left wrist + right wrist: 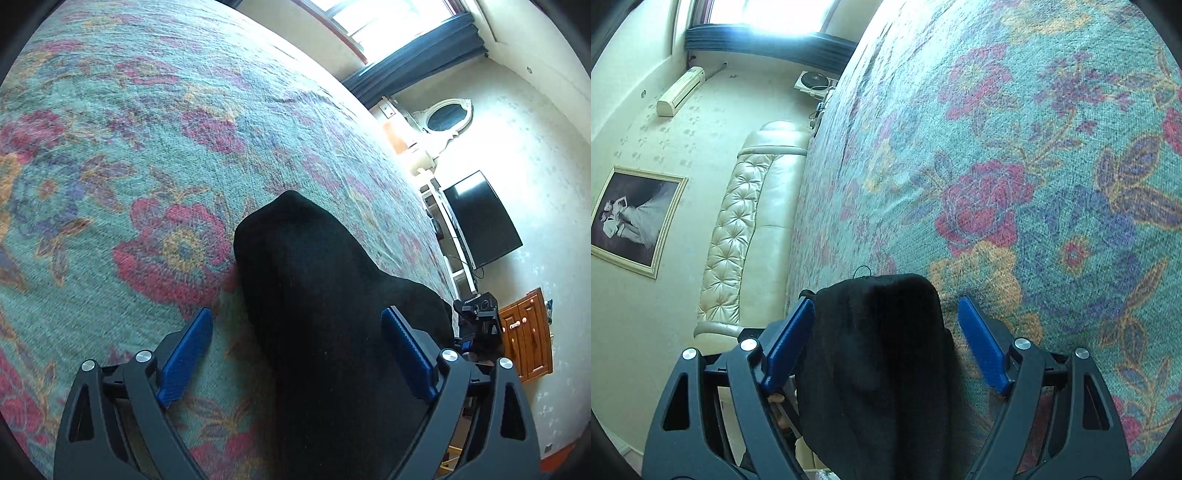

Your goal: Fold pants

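Black pants on floral bedspread, left gripper fingers apart, right gripper fingers apart around fabric.

Daylight enters from the window, which is overexposed in both views; you lose detail on the adjacent wall. The black pants show no texture. Fisheye distortion bends the edges; corners vignette black.

The pants lie on the bedspread, running between the spread fingers of the left gripper and the right gripper.
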`<state>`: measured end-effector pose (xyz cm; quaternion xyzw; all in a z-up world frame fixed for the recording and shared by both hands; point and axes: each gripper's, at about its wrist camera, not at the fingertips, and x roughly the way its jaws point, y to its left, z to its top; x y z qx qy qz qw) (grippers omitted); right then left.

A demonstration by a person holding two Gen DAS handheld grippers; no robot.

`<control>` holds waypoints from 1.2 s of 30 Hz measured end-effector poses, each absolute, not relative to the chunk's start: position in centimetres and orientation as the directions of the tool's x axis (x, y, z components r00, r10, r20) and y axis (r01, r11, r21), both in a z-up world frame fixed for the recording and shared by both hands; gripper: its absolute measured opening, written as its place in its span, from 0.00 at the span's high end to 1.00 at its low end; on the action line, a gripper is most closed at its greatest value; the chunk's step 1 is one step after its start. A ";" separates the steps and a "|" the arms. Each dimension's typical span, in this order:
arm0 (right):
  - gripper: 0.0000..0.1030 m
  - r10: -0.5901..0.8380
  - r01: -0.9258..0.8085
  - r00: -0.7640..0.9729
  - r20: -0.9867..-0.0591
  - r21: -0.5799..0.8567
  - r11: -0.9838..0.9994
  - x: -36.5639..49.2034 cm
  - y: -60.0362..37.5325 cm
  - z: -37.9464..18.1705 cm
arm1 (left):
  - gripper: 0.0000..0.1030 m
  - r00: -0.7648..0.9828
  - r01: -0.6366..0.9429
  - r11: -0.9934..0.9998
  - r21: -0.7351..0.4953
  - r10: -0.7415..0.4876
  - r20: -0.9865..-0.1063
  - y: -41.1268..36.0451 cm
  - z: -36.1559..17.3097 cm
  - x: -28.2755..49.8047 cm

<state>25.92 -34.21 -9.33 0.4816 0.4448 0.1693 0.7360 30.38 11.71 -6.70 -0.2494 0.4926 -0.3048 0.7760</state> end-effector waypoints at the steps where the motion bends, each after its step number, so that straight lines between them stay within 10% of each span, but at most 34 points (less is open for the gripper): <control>1: 0.22 0.682 0.176 0.542 -0.491 0.860 0.480 26.0 -34.2 -9.4 | 0.09 0.327 0.238 0.692 -0.681 -0.718 -0.615 11.4 -6.6 30.7; 3: 0.25 0.690 0.162 0.537 -0.486 0.862 0.481 26.3 -34.1 -9.2 | 0.05 0.309 0.260 0.694 -0.671 -0.718 -0.623 10.8 -6.7 31.0; 7: 0.67 0.646 0.212 0.541 -0.538 0.831 0.514 25.5 -35.3 -10.4 | 0.05 0.311 0.329 0.736 -0.591 -0.676 -0.668 9.2 -6.7 30.8; 9: 0.68 0.650 0.216 0.576 -0.496 0.859 0.464 24.8 -36.2 -11.0 | 0.05 0.327 0.354 0.746 -0.564 -0.664 -0.673 8.7 -6.7 30.5; 18: 0.22 0.555 0.196 0.663 -0.502 0.832 0.519 20.3 -36.6 -8.1 | 0.05 0.367 0.356 0.758 -0.546 -0.651 -0.664 8.6 -6.6 29.6; 36: 0.15 0.432 0.192 0.661 -0.614 0.694 0.694 8.8 -31.1 -7.2 | 0.05 0.469 0.253 0.829 -0.499 -0.557 -0.686 11.0 -6.8 23.9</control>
